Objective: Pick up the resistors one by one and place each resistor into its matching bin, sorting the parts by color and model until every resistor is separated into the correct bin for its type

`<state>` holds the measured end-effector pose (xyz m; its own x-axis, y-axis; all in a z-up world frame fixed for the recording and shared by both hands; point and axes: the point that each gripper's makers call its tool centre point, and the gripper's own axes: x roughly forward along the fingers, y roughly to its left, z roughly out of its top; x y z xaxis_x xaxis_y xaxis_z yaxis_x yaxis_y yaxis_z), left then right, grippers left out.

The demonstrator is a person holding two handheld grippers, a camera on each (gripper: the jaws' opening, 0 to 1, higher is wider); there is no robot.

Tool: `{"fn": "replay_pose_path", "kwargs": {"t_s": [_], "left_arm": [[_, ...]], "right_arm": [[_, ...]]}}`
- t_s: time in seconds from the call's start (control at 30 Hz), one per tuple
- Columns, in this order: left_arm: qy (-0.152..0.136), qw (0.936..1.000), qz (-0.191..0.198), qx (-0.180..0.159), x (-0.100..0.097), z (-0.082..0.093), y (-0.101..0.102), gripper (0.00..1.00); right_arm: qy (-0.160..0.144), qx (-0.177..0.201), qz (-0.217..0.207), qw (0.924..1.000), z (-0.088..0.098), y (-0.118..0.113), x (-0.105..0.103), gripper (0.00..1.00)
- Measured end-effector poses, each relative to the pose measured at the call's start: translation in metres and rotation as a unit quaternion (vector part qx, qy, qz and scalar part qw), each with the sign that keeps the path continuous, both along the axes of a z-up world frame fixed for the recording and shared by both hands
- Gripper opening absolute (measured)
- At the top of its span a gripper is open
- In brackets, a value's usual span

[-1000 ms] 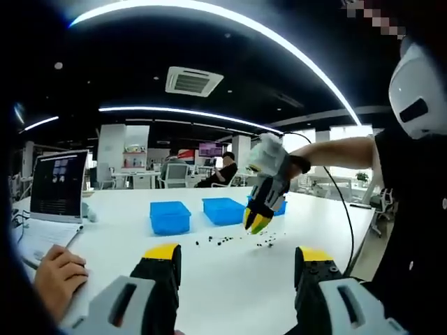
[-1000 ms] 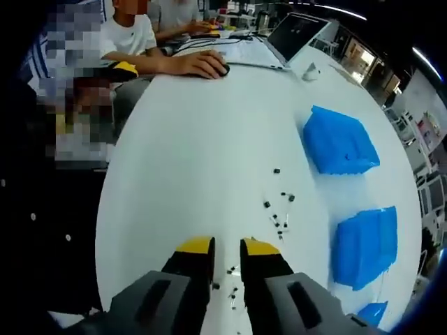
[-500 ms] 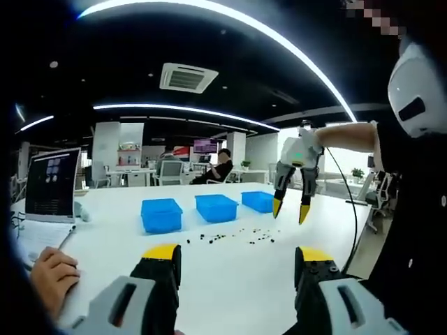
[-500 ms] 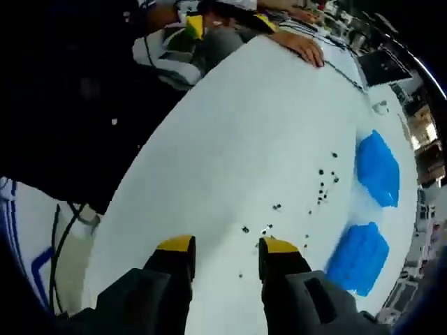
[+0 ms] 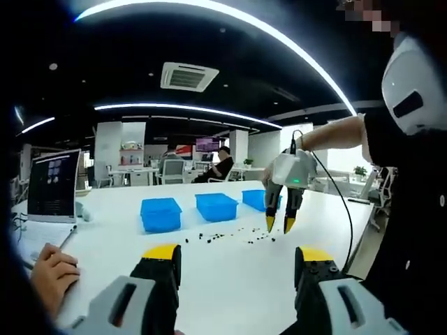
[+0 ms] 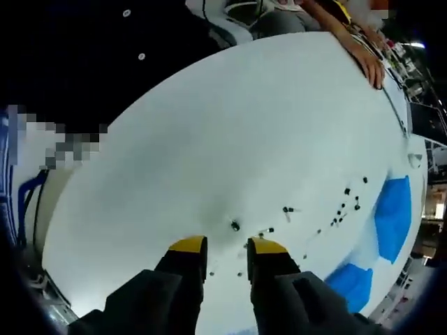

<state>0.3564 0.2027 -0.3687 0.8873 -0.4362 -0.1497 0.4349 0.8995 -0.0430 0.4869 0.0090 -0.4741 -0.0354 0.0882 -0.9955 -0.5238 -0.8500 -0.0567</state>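
The resistors (image 5: 227, 236) appear as tiny dark specks scattered mid-frame on the white table (image 5: 230, 279), below three blue bins (image 5: 161, 213). The right gripper (image 5: 279, 225), jaws slightly parted and empty, hangs above them. The left gripper (image 5: 237, 257) stands released at lower centre.

Three bins (image 5: 217, 206) stand in a row on the table (image 5: 230, 279), with the resistors (image 5: 220, 237) scattered just before them. A laptop (image 5: 52, 185) sits far left, a hand (image 5: 53, 276) resting before it.
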Motion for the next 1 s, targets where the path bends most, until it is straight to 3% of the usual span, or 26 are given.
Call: {"fn": "replay_pose_path", "kwargs": {"t_s": [0.33,1.0], "left_arm": [[0.004,1.0000,0.006,-0.003,0.002,-0.003,0.001,0.67],[0.002,0.9999,0.007,-0.006,0.001,-0.005,0.005,0.66]], "right_arm": [[0.006,-0.009,0.027,0.9996,-0.012,0.008,-0.001,0.20],[0.010,-0.028,0.003,0.9996,-0.016,0.011,-0.002,0.07]]}}
